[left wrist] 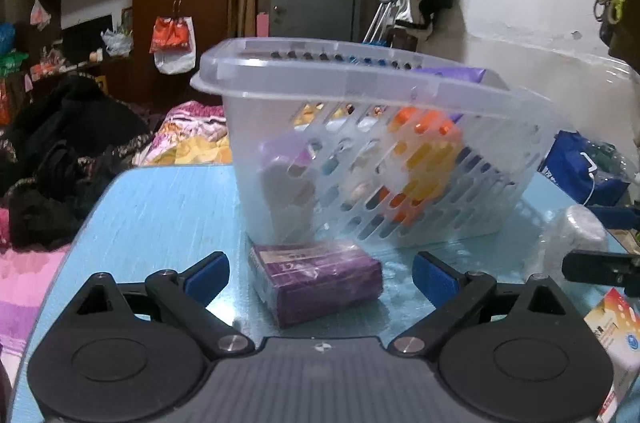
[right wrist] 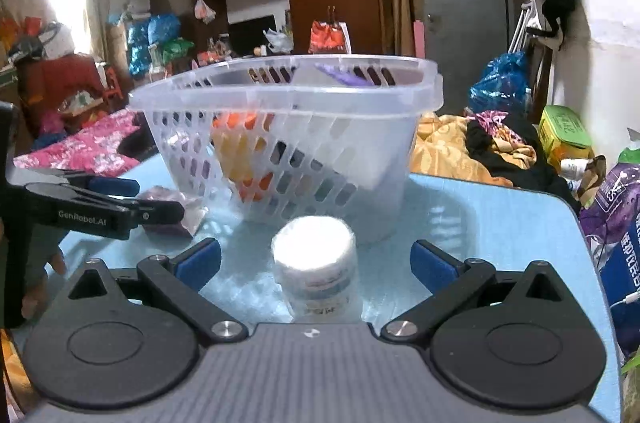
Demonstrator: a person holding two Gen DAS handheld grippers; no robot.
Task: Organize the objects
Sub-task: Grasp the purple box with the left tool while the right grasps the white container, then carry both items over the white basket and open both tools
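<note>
A clear slotted plastic basket [left wrist: 360,95] stands on the blue table [left wrist: 160,207] and holds orange, yellow, white and purple items. A purple wrapped box [left wrist: 316,283] lies on the table between the open fingers of my left gripper [left wrist: 320,275], untouched. In the right wrist view the same basket [right wrist: 288,103] stands ahead, and a white round jar [right wrist: 316,263] wrapped in clear film stands between the open fingers of my right gripper [right wrist: 316,263]. The left gripper [right wrist: 100,207] shows at the left there, over the purple box [right wrist: 172,211]. The jar [left wrist: 576,227] also shows at the right of the left wrist view.
A colourful carton [left wrist: 616,335] lies at the table's right edge. Bedding and dark clothes [left wrist: 68,159] lie beyond the table's left side. Purple and blue bags [right wrist: 616,243] crowd the right edge. A wardrobe and a grey door [right wrist: 456,3] stand behind.
</note>
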